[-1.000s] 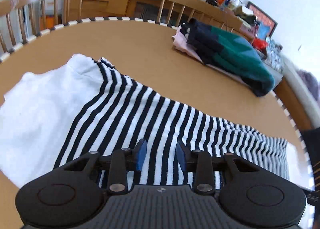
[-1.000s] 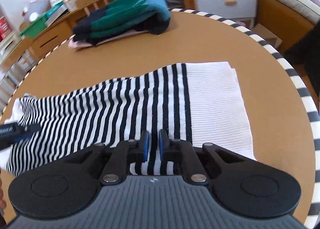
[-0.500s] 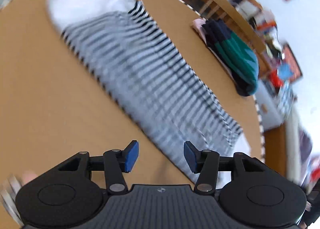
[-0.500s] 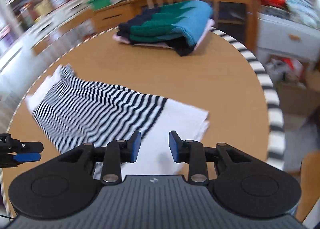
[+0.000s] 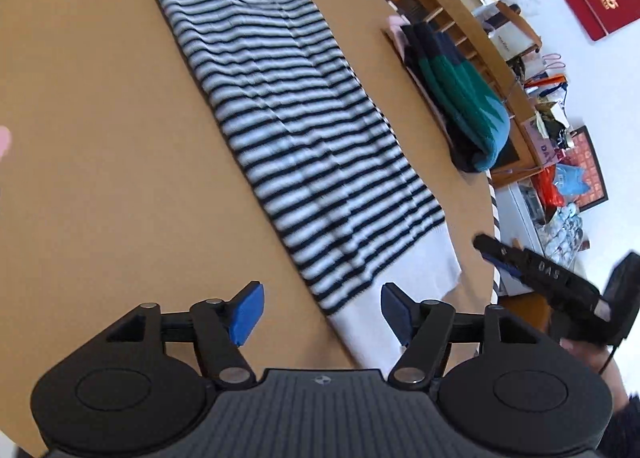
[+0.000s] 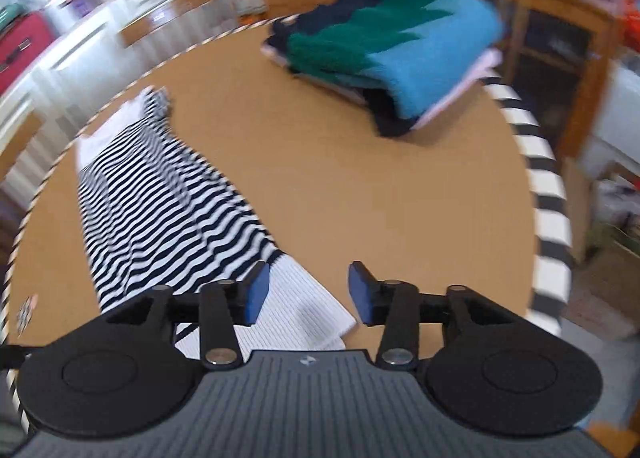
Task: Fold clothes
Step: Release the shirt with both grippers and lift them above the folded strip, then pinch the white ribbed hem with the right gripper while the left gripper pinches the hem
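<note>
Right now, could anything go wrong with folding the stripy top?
Maybe. The striped top lies in a long strip whose white end sits near the table edge, so a tug might slide it off. Both the left gripper and right gripper are opening with nothing between them, so a hurried grab could bunch the cloth.

garment (image 5: pixel 304 126): black-white stripes, white hem | folded pile (image 6: pixel 384 54): navy, green, blue | table (image 5: pixel 100 178): tan
</note>
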### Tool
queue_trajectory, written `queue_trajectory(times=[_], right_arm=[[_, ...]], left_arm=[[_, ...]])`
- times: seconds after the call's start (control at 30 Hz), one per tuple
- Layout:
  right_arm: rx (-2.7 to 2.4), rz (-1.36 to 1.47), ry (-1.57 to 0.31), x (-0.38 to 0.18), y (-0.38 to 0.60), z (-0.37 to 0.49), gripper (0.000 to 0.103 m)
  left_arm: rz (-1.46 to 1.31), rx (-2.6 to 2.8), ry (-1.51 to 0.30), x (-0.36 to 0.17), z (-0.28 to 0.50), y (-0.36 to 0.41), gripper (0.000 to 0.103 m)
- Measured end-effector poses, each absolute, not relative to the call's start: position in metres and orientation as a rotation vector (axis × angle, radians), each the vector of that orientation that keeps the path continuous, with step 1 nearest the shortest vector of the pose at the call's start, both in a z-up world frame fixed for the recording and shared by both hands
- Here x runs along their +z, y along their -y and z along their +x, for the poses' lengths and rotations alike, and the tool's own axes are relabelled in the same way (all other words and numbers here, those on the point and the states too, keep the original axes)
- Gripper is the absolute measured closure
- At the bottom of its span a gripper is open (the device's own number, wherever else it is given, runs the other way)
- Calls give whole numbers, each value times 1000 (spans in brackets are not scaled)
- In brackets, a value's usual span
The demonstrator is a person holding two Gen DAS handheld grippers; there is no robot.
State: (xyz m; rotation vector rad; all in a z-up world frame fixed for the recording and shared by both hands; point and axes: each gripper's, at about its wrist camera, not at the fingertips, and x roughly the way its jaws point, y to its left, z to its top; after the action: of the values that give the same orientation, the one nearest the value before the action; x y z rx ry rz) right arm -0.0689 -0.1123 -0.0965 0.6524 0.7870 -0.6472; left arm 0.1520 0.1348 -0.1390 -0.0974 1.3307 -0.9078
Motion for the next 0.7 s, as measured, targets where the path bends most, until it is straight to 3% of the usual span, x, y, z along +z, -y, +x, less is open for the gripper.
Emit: queue_trajectory(times=[0.13, 0.27, 0.4, 0.5, 0.7], right_arm=[[-473, 644, -862, -108, 145, -53, 58], [-280, 618, -882, -116, 175, -46, 57], [-101, 645, -907, -132, 192, -41, 59], [24, 659, -920, -134, 190, -43, 59], [259, 637, -1010, -133, 181, -58, 59]], left_arm=[[-170, -809, -1342, -147, 137, -121, 32], [-286, -757, -1257, -152, 110, -110, 22], [-455, -624, -1197, -161, 80, -113, 22], [-435, -573, -1162, -157, 60, -113, 27], [-402, -580, -1184, -154, 26, -113, 27]])
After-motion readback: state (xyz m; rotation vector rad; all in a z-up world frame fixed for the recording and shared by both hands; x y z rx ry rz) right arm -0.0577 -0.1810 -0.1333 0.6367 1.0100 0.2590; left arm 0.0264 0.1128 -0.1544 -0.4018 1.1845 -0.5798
